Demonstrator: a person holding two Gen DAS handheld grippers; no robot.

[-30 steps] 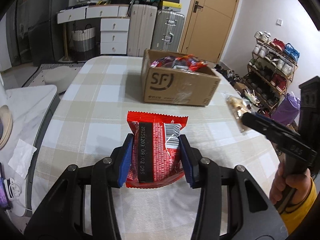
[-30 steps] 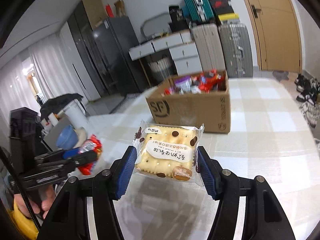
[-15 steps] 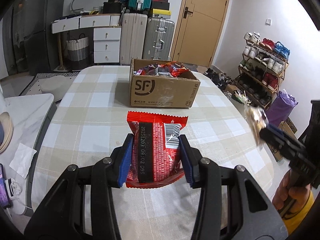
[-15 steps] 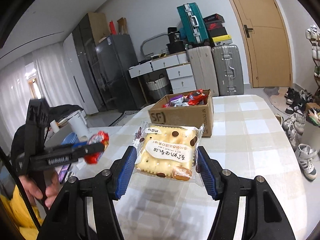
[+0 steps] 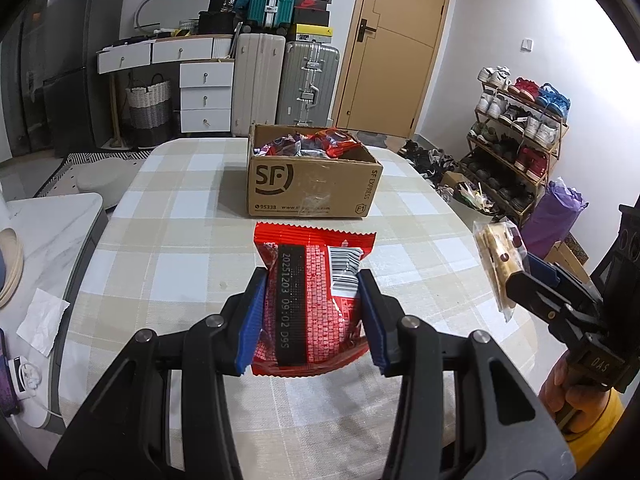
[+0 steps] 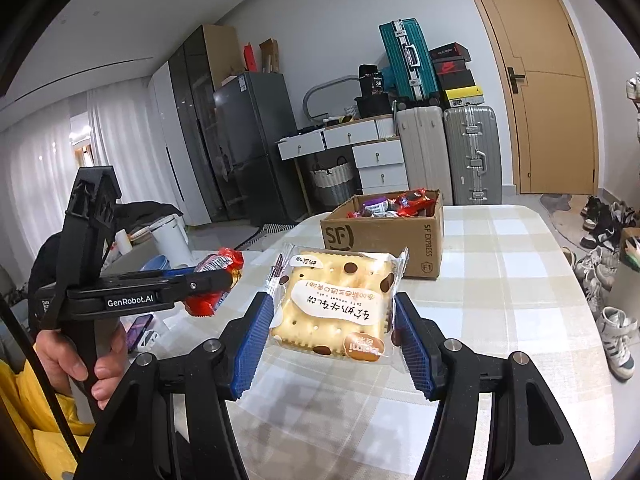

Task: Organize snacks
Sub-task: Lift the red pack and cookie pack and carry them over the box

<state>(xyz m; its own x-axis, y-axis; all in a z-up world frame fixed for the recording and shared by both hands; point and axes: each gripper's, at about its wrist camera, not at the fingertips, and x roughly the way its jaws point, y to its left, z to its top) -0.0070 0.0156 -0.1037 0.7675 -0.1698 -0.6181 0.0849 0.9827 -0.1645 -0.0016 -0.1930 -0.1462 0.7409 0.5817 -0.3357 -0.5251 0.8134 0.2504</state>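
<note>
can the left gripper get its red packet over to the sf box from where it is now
Probably yes. The left gripper is shut on the red packet, and only bare checked table lies between it and the open-topped cardboard box. The right gripper stands off to the side, clear of that path.

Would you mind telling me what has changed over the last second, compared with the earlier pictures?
Both hands drew back from the cardboard box, which now looks smaller and farther off in both wrist views. Nothing was picked up or released: the left gripper stays clamped on the red snack packet, and the right gripper on the cracker packet. The box sits where it was on the checked tablecloth.
</note>
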